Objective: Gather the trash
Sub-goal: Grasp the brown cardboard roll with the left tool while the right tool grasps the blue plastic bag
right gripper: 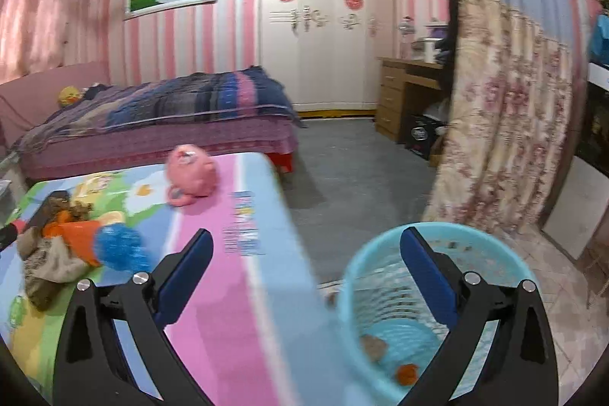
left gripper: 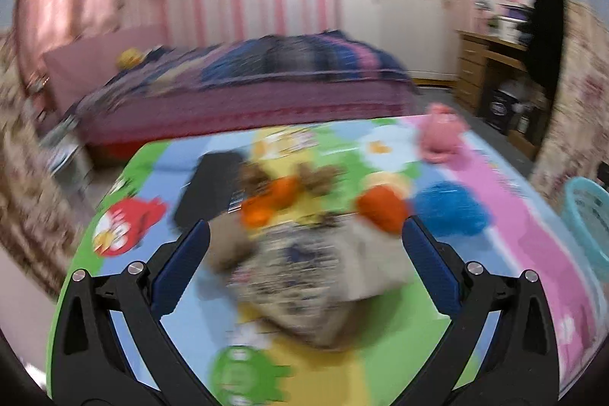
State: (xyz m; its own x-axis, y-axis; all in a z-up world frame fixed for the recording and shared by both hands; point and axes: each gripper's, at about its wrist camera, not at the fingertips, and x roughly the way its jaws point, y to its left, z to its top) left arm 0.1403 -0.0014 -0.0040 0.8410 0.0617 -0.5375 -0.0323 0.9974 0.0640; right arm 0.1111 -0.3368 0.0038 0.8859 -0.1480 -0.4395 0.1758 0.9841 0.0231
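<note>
Between the spread fingers of the left gripper [left gripper: 304, 234], nearest in, lies a crumpled patterned wrapper or cloth [left gripper: 304, 276], beige with dark print; it sits on the tabletop [left gripper: 506, 234], covered by a bright cartoon mat, and neither pad touches it. The left gripper is released, jaws wide. The left view is heavily blurred, so finer detail cannot be told.

- Just beyond the fingertips: two orange scraps, one [left gripper: 266, 202] toward the left finger, the other [left gripper: 382, 208] toward the right finger.
- Right of the right fingertip, a crumpled blue piece [left gripper: 451, 208].
- Beyond the orange scraps, brown crumbly bits [left gripper: 319, 175]; left of them, a flat black object [left gripper: 211, 189].
- Farther, ahead and right: a pink plush toy [left gripper: 441, 136].
- Far right edge: rim of a light-blue basket [left gripper: 588, 212], off the tabletop.
- Behind all: a bed [left gripper: 247, 94] with a striped blanket.

Right gripper [right gripper: 306, 234]: released, jaws wide, nothing between the pads. Its left finger hangs over the pink band of the mat, its right finger over the light-blue basket [right gripper: 380, 253], which stands on the floor just beside the tabletop edge.

- In the basket bottom: a brownish scrap [right gripper: 373, 347] and an orange scrap [right gripper: 407, 373].
- Well left of the left finger: the trash pile, patterned wrapper [right gripper: 49, 265], orange piece [right gripper: 78, 236], blue piece [right gripper: 120, 248].
- Ahead: the pink plush toy [right gripper: 192, 174].
</note>
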